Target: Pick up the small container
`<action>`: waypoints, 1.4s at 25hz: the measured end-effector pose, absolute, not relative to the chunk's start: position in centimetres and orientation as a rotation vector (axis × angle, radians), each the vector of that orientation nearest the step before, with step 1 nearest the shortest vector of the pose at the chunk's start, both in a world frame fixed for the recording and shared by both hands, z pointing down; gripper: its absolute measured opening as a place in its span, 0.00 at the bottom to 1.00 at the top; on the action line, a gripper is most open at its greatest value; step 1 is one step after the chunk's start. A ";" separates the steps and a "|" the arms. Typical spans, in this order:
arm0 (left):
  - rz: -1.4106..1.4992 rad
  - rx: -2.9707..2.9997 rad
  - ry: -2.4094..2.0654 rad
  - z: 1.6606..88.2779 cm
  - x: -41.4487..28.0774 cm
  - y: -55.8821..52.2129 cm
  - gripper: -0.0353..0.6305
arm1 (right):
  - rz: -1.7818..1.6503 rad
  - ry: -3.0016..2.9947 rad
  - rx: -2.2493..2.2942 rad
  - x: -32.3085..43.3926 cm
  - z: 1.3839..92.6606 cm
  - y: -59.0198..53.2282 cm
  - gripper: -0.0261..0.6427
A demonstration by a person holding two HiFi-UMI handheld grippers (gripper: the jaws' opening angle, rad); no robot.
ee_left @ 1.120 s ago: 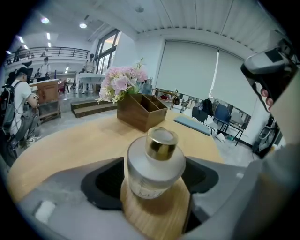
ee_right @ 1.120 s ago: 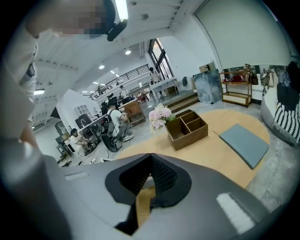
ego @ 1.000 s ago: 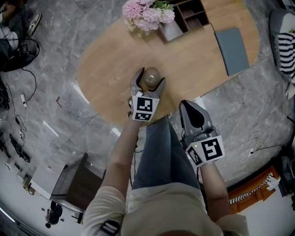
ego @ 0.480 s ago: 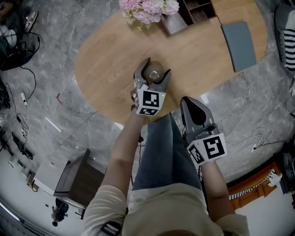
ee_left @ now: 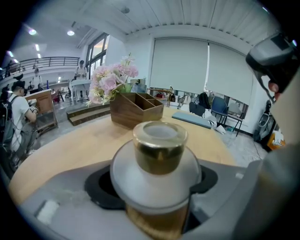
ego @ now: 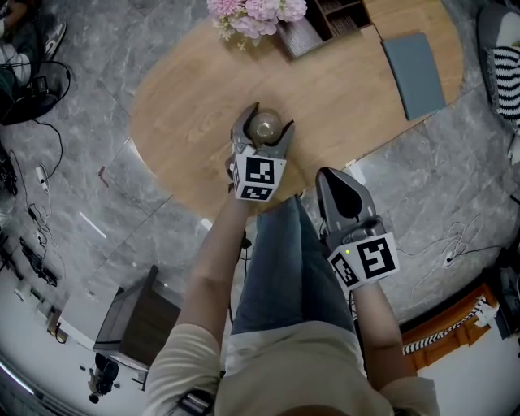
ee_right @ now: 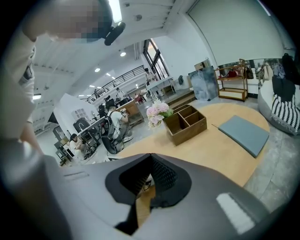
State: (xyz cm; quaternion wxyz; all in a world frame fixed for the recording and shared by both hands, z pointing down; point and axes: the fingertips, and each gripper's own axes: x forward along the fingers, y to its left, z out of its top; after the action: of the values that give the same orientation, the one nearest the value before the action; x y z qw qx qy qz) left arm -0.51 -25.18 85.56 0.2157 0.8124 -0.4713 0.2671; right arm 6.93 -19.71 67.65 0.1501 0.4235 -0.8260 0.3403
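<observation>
The small container (ego: 265,126), a gold jar with a white shoulder and a gold-rimmed cap, sits between the fingers of my left gripper (ego: 264,132) over the near part of the oval wooden table (ego: 187,106). The left gripper view shows the container (ee_left: 159,154) close up, filling the space between the jaws, which are shut on its body; its base is hidden. My right gripper (ego: 345,195) hangs off the table's near edge above the person's leg, its jaws shut with nothing held. Seen from the right gripper view, the right gripper (ee_right: 147,183) points toward the table (ee_right: 211,140).
A pink flower bunch (ego: 256,12) and a wooden organizer box (ego: 337,16) stand at the table's far side. To their right lies a grey pad (ego: 413,73). Grey marble floor surrounds the table; cables lie on the left, and a dark stool (ego: 134,321) stands near left.
The left gripper and the container have shifted together only slightly over the table. The right gripper has stayed where it was.
</observation>
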 end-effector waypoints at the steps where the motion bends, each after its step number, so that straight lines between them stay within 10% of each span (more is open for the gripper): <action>1: 0.738 2.248 -1.315 85.2 -0.7 -24.9 0.59 | 0.971 -2.376 1.217 7.0 67.4 -19.4 0.04; 35: 0.525 2.229 -1.484 57.4 0.0 -10.2 0.59 | 0.666 -2.603 1.199 8.7 47.3 -6.6 0.04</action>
State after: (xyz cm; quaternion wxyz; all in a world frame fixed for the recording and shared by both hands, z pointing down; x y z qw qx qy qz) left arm -0.01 -10.25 57.36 0.2047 0.7995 -0.5323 0.1883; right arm 8.74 -6.61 47.34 0.0997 0.4056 -0.8803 0.2251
